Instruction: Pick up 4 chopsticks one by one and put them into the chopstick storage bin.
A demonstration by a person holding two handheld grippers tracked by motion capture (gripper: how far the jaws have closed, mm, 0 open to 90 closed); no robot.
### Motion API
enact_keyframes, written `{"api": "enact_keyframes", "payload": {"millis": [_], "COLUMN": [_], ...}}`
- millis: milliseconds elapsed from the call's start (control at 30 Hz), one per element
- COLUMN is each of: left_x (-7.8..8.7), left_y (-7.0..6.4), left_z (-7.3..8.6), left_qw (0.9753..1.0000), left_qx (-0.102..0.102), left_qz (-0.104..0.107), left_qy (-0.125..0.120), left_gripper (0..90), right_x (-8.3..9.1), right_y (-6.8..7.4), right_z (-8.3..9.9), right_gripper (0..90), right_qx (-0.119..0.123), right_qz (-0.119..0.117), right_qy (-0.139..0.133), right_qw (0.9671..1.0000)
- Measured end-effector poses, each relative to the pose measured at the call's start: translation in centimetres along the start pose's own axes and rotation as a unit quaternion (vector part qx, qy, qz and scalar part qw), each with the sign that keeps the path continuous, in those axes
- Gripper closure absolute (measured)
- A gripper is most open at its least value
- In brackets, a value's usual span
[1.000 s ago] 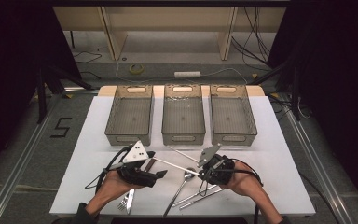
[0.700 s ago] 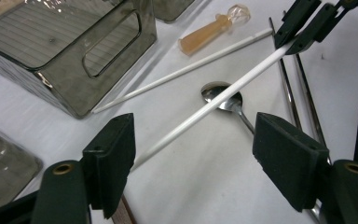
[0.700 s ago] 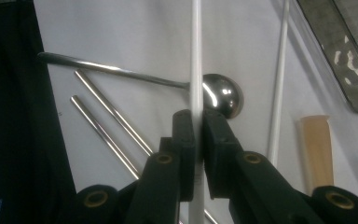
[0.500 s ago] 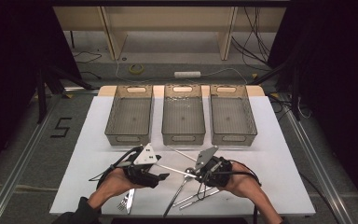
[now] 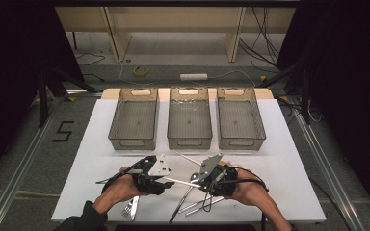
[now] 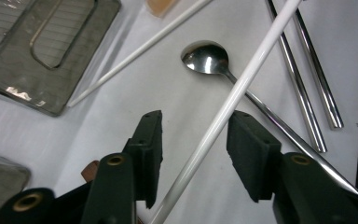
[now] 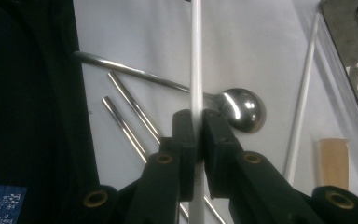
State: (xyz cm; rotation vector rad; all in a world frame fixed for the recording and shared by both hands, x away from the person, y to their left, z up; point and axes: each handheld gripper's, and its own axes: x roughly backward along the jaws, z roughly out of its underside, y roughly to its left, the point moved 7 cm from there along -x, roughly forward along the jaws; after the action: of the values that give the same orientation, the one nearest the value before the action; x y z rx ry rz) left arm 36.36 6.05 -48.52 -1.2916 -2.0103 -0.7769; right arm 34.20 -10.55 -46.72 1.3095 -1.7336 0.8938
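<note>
I have a white chopstick (image 7: 196, 56) clamped tight in my right gripper (image 7: 196, 128), lifted above the spoon (image 6: 208, 59) and the two metal chopsticks (image 7: 126, 116). My left gripper (image 6: 193, 140) stands wide open around the same stick, not touching it. The second white chopstick (image 6: 135, 51) lies near the middle bin (image 5: 189, 139). All three bins look empty, so I judge sorting has barely begun.

A laboratory recording station: a white table (image 5: 289, 144) framed by black curtains (image 5: 347, 72), metal floor rails (image 5: 19, 159), loose cables (image 5: 265, 29) and a power strip (image 5: 193, 76) on the floor, a taped number (image 5: 63, 131) beside it.
</note>
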Motion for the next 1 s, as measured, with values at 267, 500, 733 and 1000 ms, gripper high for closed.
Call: {"api": "enact_keyframes", "payload": {"millis": [267, 500, 733, 1000], "left_x": [0.0, 0.1, 0.5, 0.4], "left_y": [-0.6, -1.0, -2.3, -1.8], "left_z": [0.0, 0.2, -0.1, 0.1], "left_qw": [0.9996, 0.9981, 0.9931, 0.9958], "left_qx": [-0.018, -0.042, -0.096, -0.066], "left_qz": [0.019, 0.036, 0.061, 0.051], "left_qy": [0.011, 0.027, 0.029, 0.038], "left_gripper": [68.5, 73.6, 82.9, 84.5], "right_x": [0.0, -0.2, -0.3, 1.7], "right_y": [0.1, 0.3, -0.7, -3.0], "right_z": [-0.1, 0.0, 0.4, 0.4], "right_gripper": [84.4, 84.3, 77.7, 52.2], "right_qx": [0.015, 0.034, 0.028, -0.042], "right_qz": [-0.007, -0.011, -0.002, 0.030], "right_qy": [-0.002, -0.001, -0.016, -0.089], "right_qw": [0.9999, 0.9994, 0.9995, 0.9947]}}
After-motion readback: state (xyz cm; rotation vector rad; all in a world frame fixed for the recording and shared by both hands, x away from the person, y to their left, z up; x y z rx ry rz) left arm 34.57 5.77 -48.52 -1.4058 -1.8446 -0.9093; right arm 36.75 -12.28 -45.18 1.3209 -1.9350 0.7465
